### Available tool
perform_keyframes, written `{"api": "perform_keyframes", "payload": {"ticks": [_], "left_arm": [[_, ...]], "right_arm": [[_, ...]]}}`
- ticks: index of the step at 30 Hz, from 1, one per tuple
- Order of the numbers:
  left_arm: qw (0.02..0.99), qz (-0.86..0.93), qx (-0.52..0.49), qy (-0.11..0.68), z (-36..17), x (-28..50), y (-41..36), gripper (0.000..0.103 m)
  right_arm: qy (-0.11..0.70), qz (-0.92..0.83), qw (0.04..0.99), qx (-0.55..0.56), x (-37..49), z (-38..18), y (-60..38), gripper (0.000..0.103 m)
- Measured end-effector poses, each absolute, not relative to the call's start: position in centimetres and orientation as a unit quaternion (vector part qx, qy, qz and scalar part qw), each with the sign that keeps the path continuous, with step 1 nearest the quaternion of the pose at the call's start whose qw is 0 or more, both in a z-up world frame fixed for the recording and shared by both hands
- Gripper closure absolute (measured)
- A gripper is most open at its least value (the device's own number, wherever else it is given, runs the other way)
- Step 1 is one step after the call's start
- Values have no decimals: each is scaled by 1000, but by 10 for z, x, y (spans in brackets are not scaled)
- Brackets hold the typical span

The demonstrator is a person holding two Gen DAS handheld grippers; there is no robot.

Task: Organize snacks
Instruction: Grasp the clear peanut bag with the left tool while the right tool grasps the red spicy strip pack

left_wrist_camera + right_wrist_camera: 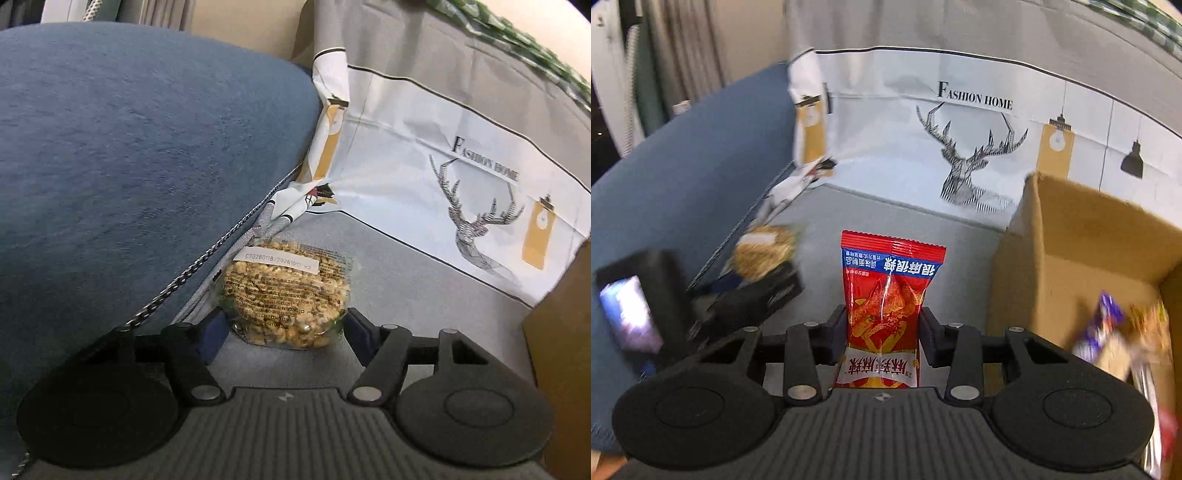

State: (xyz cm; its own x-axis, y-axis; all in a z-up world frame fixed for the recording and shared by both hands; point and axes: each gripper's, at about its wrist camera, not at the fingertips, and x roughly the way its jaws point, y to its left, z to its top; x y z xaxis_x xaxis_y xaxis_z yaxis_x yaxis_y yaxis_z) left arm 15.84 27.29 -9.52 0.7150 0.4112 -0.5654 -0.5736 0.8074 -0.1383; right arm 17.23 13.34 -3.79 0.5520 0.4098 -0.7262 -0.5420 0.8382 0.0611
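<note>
The right claw (882, 332) grips a red snack packet (890, 291) upright between its fingers, with the open cardboard box (1067, 254) just to its right. The left claw (284, 328) stands partly open around a clear bag of nuts (284, 291); its pads seem close beside the bag, though contact is unclear.

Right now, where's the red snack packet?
Right wrist view, centre: red snack packet is clamped in the right gripper, left of the cardboard box.
</note>
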Motion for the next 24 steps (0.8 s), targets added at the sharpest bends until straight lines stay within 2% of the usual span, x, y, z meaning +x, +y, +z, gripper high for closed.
{"api": "perform_keyframes", "payload": {"ticks": [8, 12, 24], "left_arm": [[913, 199, -165, 315, -87, 121, 257, 30], [897, 164, -226, 342, -72, 96, 257, 30], [850, 126, -286, 423, -60, 23, 248, 30]], "right_arm": [[389, 318, 859, -102, 85, -53, 108, 61], [368, 347, 854, -122, 49, -63, 104, 61], [369, 309, 869, -110, 42, -123, 106, 60]]}}
